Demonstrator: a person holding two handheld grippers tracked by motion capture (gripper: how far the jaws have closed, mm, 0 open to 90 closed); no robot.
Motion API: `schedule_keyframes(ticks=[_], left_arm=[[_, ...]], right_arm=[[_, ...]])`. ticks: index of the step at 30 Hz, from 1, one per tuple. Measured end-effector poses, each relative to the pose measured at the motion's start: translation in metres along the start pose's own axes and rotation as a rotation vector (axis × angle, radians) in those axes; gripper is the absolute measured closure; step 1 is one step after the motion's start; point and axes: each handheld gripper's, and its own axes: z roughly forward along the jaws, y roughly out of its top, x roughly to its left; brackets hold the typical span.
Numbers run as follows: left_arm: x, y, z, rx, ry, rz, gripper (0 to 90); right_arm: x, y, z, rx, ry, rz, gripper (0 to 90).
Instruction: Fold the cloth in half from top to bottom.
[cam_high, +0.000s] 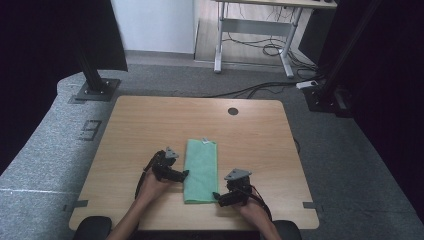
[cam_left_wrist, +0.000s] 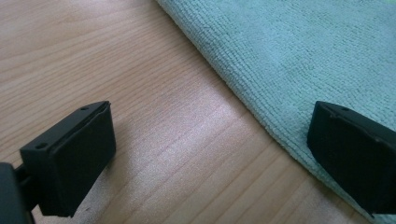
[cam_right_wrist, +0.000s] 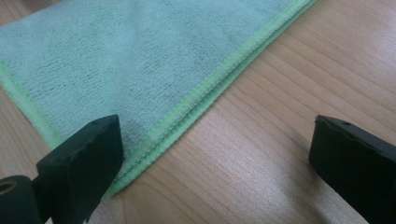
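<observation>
Cloth: I see a green microfibre cloth (cam_high: 201, 171), already folded into a long strip, lying flat near the middle of the table (cam_high: 150, 125), its short end close to the near edge.
Left gripper: my left gripper (cam_high: 186, 174) sits at the strip's left long edge; jaws wide apart, holding nothing, one over bare wood, the other over the cloth.
Right gripper: my right gripper (cam_high: 216, 196) is at the strip's near right corner; jaws also spread wide and empty, straddling the stitched hem.
Progress: I judge one fold done. Another fold is left, and neither edge is gripped yet.
High view: gives me the whole strip, a small tag at its far end, and both hands.
Gripper views: the right one shows doubled hem layers (cam_right_wrist: 205, 100); the left one shows a plain rounded fold edge (cam_left_wrist: 243, 100).
</observation>
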Motion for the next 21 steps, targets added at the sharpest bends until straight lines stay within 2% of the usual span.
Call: schedule_keyframes(ticks=[4,8,11,15,18,21], left_arm=[[0.000,0.000,0.000,-0.001,0.002,0.003,2.2],[0.000,0.000,0.000,0.000,0.000,0.003,2.2],[0.000,0.000,0.000,0.001,-0.001,0.003,2.3],[0.000,0.000,0.000,0.000,-0.001,0.002,2.3],[0.000,0.000,0.000,-0.001,-0.001,0.002,2.3],[0.000,0.000,0.000,0.000,-0.002,0.003,2.4]], right_arm=[[-0.001,0.003,0.000,0.017,0.011,-0.002,2.5],[-0.005,0.007,0.001,0.032,0.043,0.003,2.6],[-0.010,0.013,0.003,0.033,0.042,-0.002,3.0],[-0.021,0.023,0.004,0.018,0.037,0.000,6.2],[-0.030,0.033,0.007,0.006,0.050,0.030,8.0],[-0.038,0.043,0.011,0.004,0.046,0.027,11.8]])
